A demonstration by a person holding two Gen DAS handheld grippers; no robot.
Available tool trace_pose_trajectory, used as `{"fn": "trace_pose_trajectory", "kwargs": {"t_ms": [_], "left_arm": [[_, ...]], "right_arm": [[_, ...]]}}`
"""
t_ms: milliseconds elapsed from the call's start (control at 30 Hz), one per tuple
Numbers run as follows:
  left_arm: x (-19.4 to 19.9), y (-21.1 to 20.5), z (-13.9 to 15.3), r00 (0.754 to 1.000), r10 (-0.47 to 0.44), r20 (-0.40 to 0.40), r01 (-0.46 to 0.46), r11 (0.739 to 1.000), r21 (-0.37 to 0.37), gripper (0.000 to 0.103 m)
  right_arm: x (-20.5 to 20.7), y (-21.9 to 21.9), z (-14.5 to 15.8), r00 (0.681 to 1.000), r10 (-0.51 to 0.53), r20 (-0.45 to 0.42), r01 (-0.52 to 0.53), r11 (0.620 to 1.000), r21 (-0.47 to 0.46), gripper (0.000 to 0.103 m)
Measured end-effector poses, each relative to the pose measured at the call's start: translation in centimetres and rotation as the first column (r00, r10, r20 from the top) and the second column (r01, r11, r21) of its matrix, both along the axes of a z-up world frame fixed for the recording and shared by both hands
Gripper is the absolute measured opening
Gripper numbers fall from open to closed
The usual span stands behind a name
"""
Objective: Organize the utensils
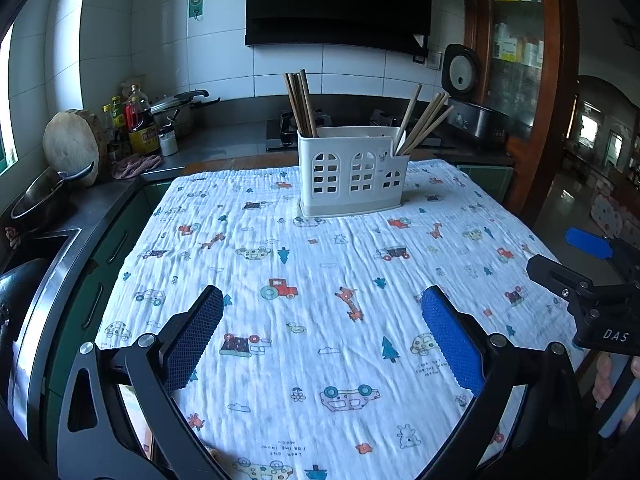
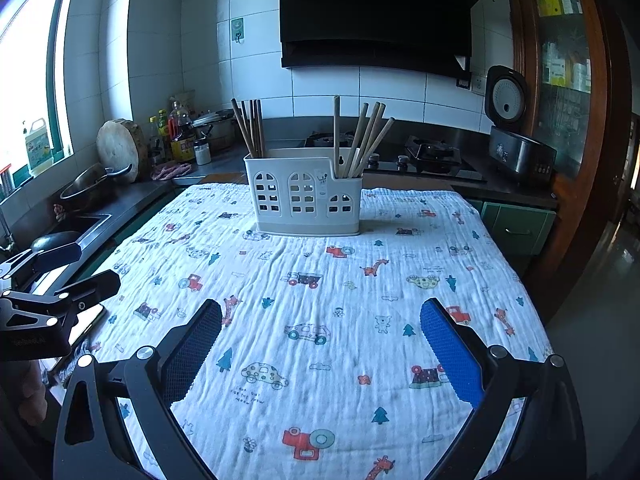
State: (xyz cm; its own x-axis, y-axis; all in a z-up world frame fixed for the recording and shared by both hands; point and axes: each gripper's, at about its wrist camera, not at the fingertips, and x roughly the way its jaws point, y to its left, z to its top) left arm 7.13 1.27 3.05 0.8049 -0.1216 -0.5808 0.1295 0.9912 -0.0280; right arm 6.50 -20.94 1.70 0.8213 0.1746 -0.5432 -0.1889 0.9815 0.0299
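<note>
Both your grippers, left (image 1: 322,334) and right (image 2: 320,350), hang wide open and empty; chopsticks (image 2: 362,140) sit sorted in the caddy (image 2: 304,200).

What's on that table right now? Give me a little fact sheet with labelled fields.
Holder: white utensil caddy, upright on the far side of the table
Left compartment: dark chopsticks
Right compartment: pale chopsticks, fanned out
Cover: cartoon-print cloth
Left hand-held gripper: open, holding nothing
Right hand-held gripper: open, holding nothing
</note>
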Motion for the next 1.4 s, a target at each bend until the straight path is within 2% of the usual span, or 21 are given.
{"fn": "trace_pose_trajectory", "kwargs": {"t_ms": [1400], "left_arm": [[0.02, -0.01, -0.06, 1.000, -0.005, -0.002, 0.005, 1.000, 0.005, 0.098]], "right_arm": [[-0.15, 0.37, 0.25, 1.000, 0.007, -0.001, -0.007, 1.000, 0.000, 0.096]]}}
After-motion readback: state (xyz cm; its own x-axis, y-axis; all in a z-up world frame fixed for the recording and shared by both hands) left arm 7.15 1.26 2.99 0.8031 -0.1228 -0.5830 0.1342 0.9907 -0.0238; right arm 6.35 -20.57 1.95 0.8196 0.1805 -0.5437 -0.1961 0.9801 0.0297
